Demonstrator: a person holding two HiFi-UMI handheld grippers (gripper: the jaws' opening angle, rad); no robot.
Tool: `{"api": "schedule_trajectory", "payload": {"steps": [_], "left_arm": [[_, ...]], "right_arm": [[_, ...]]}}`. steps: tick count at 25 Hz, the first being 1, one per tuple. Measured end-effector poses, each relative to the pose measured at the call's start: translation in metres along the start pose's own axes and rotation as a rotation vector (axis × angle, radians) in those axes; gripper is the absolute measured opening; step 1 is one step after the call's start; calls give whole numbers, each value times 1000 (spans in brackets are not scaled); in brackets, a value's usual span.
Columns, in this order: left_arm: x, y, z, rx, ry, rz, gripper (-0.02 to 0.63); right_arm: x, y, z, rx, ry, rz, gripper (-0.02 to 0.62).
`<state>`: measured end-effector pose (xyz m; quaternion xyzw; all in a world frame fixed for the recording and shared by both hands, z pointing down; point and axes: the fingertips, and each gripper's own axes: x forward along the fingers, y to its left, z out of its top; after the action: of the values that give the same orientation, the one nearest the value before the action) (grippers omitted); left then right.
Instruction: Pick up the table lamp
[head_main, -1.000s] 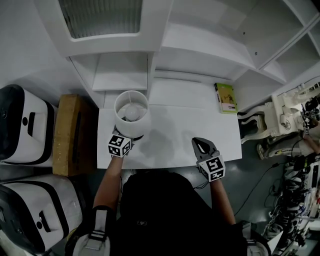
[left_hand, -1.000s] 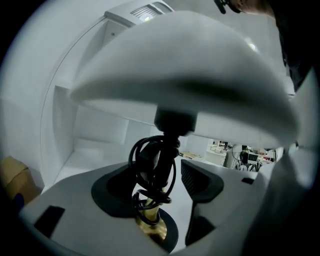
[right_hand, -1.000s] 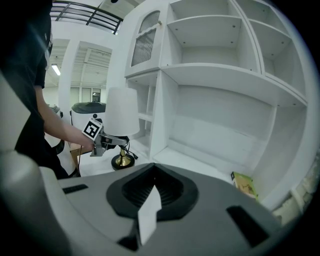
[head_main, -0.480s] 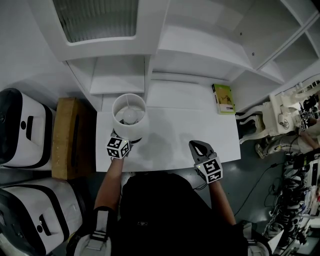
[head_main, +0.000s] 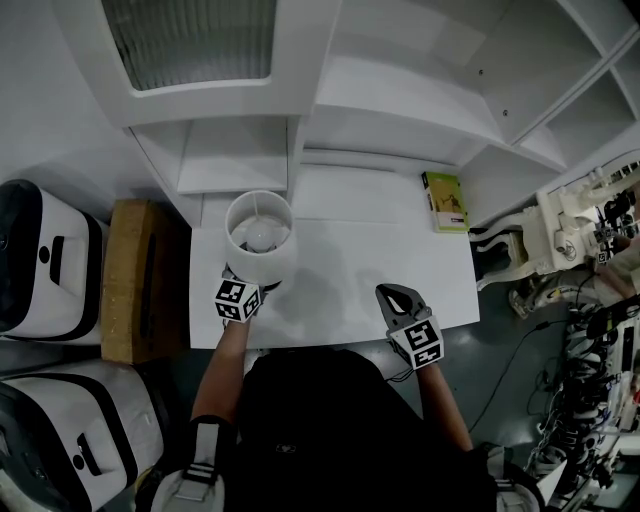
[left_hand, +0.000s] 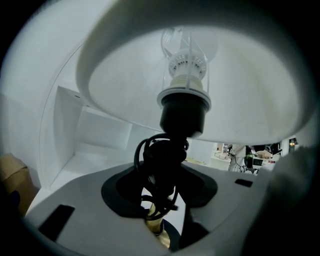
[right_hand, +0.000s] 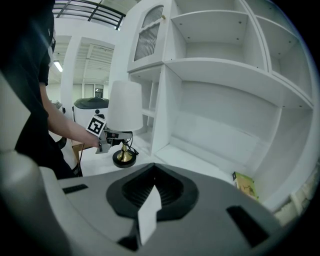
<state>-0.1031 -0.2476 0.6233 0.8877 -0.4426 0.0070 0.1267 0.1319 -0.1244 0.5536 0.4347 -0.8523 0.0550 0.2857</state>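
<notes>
The lamp (head_main: 258, 232) stands upright at the back left of the white bench (head_main: 350, 265), close to the side wall of the shelf unit (head_main: 420, 100) behind it. The head view looks down into its white shade, with the bulb (head_main: 262, 236) visible inside. The left gripper (head_main: 243, 288) reaches in from the front edge of the bench, just under the shade. In the left gripper view its fingers are clenched on the lamp's neck, right below the black socket (left_hand: 182, 112), where a black cable (left_hand: 150, 152) is looped around the neck. The brass stem (left_hand: 156, 227) shows below the fingers. In the right gripper view the round black base (right_hand: 123, 159) sits low at the bench surface under the grasp, but I cannot tell whether it touches the bench or hangs just above it. The right gripper (head_main: 392, 296) is over the front edge of the bench, well apart from the lamp and to its right. Its fingers are pressed together and grasp nothing. A green book (head_main: 445, 200) lies flat at the back right corner of the bench, well clear of both grippers. Left of the bench, beside the lamp's end, a brown cardboard box (head_main: 140, 275) stands on the floor. Further left there are two white and black machines (head_main: 35, 250).
</notes>
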Motion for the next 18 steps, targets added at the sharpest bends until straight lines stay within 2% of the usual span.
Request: {"api": "schedule_trajectory", "payload": {"steps": [7, 11, 18], "left_arm": [[1, -5, 4, 7, -4, -10, 167], [-2, -4, 12, -13, -21, -2, 166], [-9, -11, 31, 3, -25, -17, 166]], "right_arm": [[8, -1, 4, -1, -6, 13, 8], [11, 1, 6, -1, -14, 18, 8], [13, 4, 14, 1, -36, 27, 8]]}}
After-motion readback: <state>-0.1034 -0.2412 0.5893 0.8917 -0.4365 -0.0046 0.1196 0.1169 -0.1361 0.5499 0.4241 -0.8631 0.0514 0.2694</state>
